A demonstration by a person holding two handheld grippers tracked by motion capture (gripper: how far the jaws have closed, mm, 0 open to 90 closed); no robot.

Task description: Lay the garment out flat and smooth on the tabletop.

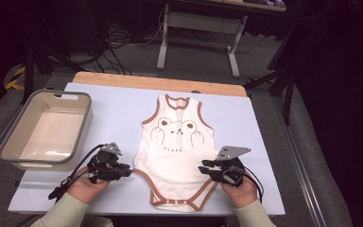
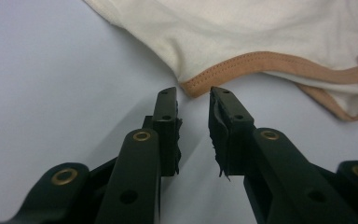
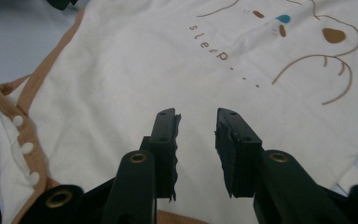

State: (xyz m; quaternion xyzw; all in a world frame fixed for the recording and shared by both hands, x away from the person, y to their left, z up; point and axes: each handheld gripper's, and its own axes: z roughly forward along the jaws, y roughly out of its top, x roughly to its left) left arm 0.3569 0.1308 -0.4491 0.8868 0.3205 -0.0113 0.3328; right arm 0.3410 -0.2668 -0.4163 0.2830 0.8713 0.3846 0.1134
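Note:
A cream baby bodysuit [image 1: 177, 146] with brown trim and a bear print lies flat on the light blue table cover, neck away from me. My left gripper [image 1: 129, 172] sits by the bodysuit's lower left leg hem. In the left gripper view its jaws [image 2: 193, 95] stand apart with nothing between them, the brown hem [image 2: 261, 60] just beyond the tips. My right gripper [image 1: 203, 166] rests at the garment's lower right side. The right gripper view shows it [image 3: 196, 114] open over the cream fabric [image 3: 168, 60], gripping nothing. White snaps [image 3: 27, 148] line the crotch flap.
A grey-rimmed beige bin [image 1: 9, 142] stands at the table's left, close to my left hand. The blue cover [image 1: 108, 109] lies bare between the bin and the bodysuit. A wooden table edge [image 1: 160, 81] runs along the back; a white desk frame stands beyond on the floor.

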